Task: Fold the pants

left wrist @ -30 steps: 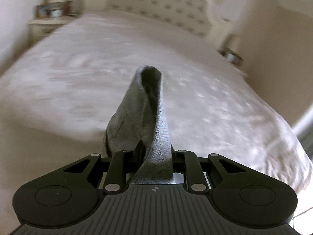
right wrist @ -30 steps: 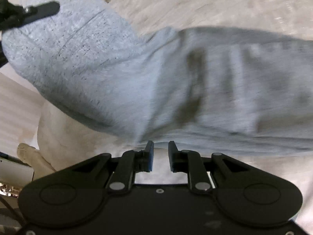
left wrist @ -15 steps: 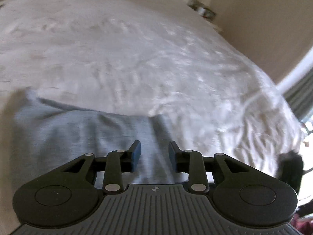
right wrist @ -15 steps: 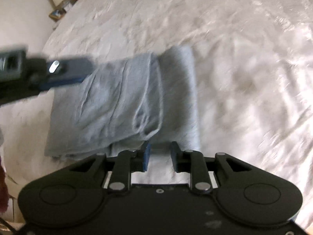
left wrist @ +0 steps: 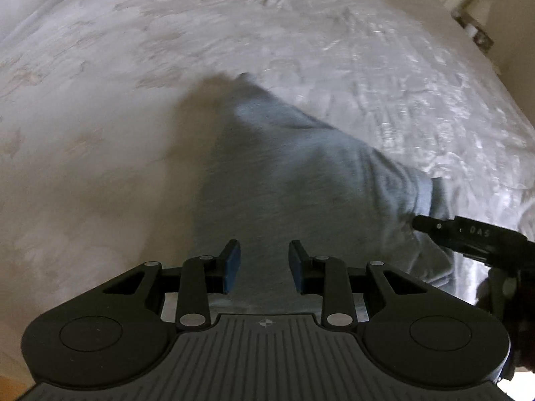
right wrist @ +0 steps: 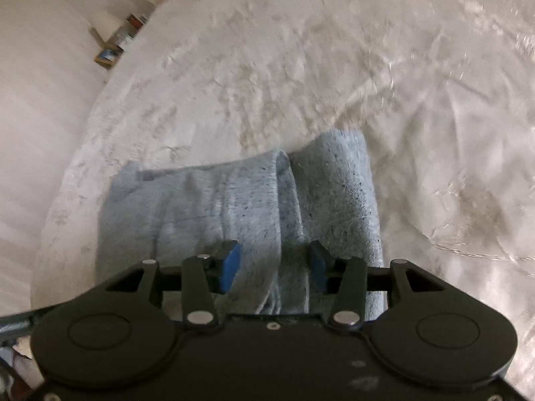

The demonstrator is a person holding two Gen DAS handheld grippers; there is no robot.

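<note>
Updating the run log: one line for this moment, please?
pants: folded, on bed | left gripper: open, empty | right gripper: opening over pants, nothing gripped

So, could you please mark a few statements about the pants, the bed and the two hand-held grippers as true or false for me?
1. The grey pants lie folded on the white bedspread. True.
2. The left hand-held gripper clamps a fold of the pants. False: its jaws stand apart above the fabric, pinching nothing.
3. The right hand-held gripper is opening, its pads clear of the cloth below. True.
4. The pants hang off the floor-side edge of the bed. False: they rest wholly on the bedspread.
5. In the left wrist view, the other gripper reaches in from the right. True.
</note>
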